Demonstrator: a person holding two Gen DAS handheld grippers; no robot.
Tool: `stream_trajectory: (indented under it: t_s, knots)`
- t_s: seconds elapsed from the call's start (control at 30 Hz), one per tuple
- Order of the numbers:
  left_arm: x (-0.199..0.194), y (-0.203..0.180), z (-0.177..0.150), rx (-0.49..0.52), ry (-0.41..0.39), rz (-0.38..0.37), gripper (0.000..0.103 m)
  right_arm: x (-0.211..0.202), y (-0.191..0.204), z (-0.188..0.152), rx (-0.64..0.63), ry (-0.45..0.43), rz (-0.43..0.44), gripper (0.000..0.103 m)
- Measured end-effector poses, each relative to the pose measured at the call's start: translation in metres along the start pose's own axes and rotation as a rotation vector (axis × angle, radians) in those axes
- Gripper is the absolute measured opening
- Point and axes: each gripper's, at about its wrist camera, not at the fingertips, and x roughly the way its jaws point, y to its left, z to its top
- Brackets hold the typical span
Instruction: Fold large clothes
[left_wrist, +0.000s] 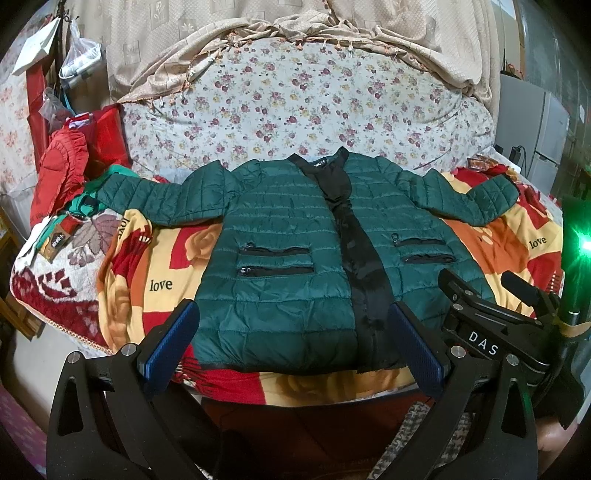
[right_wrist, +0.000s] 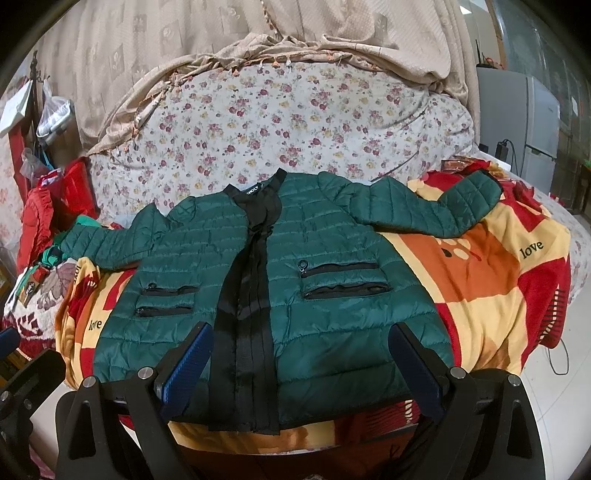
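A dark green quilted jacket (left_wrist: 288, 251) with a black front band lies flat and face up on a blanket, both sleeves spread out to the sides. It also shows in the right wrist view (right_wrist: 295, 280). My left gripper (left_wrist: 291, 325) is open and empty, held above the jacket's hem, left of centre. My right gripper (right_wrist: 301, 347) is open and empty, above the hem near the black band. The right gripper's body shows in the left wrist view (left_wrist: 491, 325).
A red, orange and yellow "love" blanket (left_wrist: 517, 243) covers the bed. A floral quilt (left_wrist: 295, 107) is piled behind the jacket. Red cushions and clothes (left_wrist: 70, 162) lie at the left. A white fridge (right_wrist: 532, 122) stands at the far right.
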Motion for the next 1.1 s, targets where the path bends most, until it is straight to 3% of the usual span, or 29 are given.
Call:
stream_trajectory:
  t_s: [1.1]
  knots:
    - [-0.0004,0.001,0.0029,-0.001,0.001,0.0,0.102,0.0026,-0.0028,0.0024,0.001,0.007,-0.004,0.094]
